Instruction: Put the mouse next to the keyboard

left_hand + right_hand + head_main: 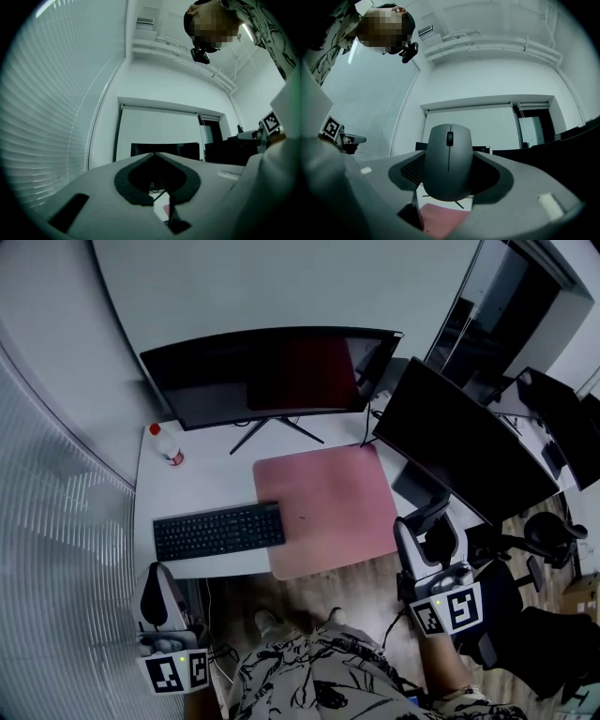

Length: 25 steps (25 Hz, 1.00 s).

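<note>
Right gripper view: the mouse is between the jaws of my right tongs. They pinch it by its two sides, and its top with the wheel faces the camera. In the head view the mouse is in the air, off the near right corner of the surface and above the floor. It does not touch the surface and it is well apart from the keyboard. The keyboard lies at the near left of the surface, and its right end is on the left edge of a pink mat. Behind the mat stands a wide monitor, with a second monitor at the right. A bottle stands at the far left. My left tongs are pressed together with nothing between them. I hold them low, before the near left edge of the surface.
</note>
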Motion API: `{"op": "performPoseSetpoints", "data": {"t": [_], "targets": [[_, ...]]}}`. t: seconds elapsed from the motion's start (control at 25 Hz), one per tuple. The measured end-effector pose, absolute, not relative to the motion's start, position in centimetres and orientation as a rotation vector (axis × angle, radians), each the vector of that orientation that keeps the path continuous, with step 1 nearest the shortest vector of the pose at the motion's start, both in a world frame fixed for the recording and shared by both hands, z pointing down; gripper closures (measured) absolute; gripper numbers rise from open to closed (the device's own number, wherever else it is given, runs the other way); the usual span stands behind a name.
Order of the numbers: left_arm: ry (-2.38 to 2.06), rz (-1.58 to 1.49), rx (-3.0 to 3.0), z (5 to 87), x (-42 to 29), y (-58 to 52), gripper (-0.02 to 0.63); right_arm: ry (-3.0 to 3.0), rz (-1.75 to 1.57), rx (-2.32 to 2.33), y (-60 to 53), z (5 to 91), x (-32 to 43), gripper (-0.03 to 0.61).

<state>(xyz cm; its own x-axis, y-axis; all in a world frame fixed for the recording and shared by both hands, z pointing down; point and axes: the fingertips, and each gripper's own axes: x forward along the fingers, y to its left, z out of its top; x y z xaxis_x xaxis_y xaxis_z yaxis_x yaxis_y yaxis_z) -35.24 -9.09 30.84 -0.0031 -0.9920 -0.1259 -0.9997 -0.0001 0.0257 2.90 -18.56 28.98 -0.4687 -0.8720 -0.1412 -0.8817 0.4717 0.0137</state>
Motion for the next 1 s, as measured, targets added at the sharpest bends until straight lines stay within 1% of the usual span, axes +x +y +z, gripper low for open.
{"op": "performPoseSetpoints", "data": {"t": [0.6, 1.0], "targets": [[2.012, 0.101, -2.393, 33.2, -38.1, -12.3, 0.609, 2.536, 0.040, -1.764, -15.9, 32.2, -0.2, 0.276], [2.026, 0.135, -2.382, 33.5, -37.6, -15.8, 0.609, 2.600, -0.012, -1.732, -21.6, 34.8, -1.9, 0.276]]}}
